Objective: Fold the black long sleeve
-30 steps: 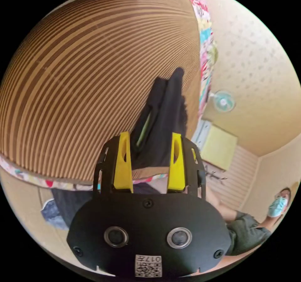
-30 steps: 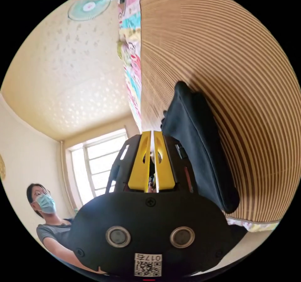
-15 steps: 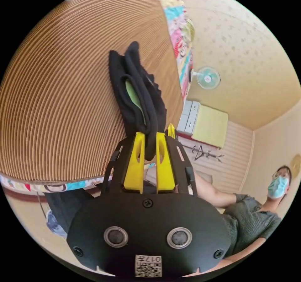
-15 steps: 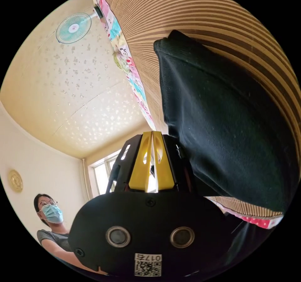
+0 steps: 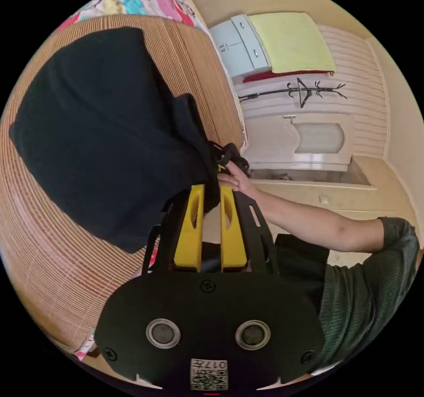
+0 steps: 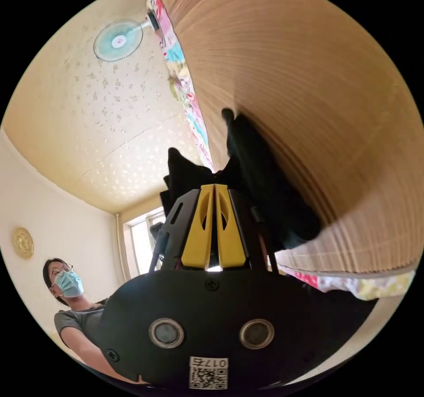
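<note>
A ribbed tan bamboo mat (image 5: 39, 246) spreads widest; on it lies the folded black long-sleeve garment (image 5: 101, 136), a corner lifted; the left yellow-jawed gripper (image 5: 211, 191) stands nearly closed, pinching that black cloth; the right yellow-jawed gripper (image 6: 214, 189) is closed tight against black fabric (image 6: 265, 185), though grip there is unclear; a person's hand (image 5: 236, 180) is just beside.

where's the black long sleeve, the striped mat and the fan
black long sleeve (image 5: 101, 127), left gripper view, broad face of the folded cloth
striped mat (image 6: 318, 87), right gripper view, bare ribbed surface
fan (image 6: 118, 40), right gripper view, hub of the round grille
</note>
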A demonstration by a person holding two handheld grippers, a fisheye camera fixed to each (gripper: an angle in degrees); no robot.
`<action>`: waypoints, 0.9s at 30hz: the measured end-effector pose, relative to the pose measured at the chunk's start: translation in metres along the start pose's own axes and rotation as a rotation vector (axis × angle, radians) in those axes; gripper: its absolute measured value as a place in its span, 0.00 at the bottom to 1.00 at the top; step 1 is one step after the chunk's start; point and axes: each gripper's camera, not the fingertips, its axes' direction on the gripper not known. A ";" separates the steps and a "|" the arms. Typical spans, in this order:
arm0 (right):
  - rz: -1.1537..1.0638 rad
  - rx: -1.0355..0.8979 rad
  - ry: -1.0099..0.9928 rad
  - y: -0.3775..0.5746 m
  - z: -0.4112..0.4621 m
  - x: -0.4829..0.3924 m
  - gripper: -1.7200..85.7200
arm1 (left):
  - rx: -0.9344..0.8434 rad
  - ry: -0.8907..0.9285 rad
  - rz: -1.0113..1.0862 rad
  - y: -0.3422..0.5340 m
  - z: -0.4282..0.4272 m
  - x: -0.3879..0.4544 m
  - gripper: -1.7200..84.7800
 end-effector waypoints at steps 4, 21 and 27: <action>0.060 0.091 0.016 0.005 -0.075 0.010 0.10 | -0.060 0.121 -0.017 0.012 0.050 -0.014 0.09; -0.214 -0.634 0.606 -0.032 0.133 -0.033 0.23 | 0.146 -0.181 -0.692 0.193 -0.077 -0.161 0.10; -0.183 -0.627 0.483 -0.029 0.145 -0.040 0.17 | 0.219 -0.108 -0.759 0.211 -0.063 -0.149 0.10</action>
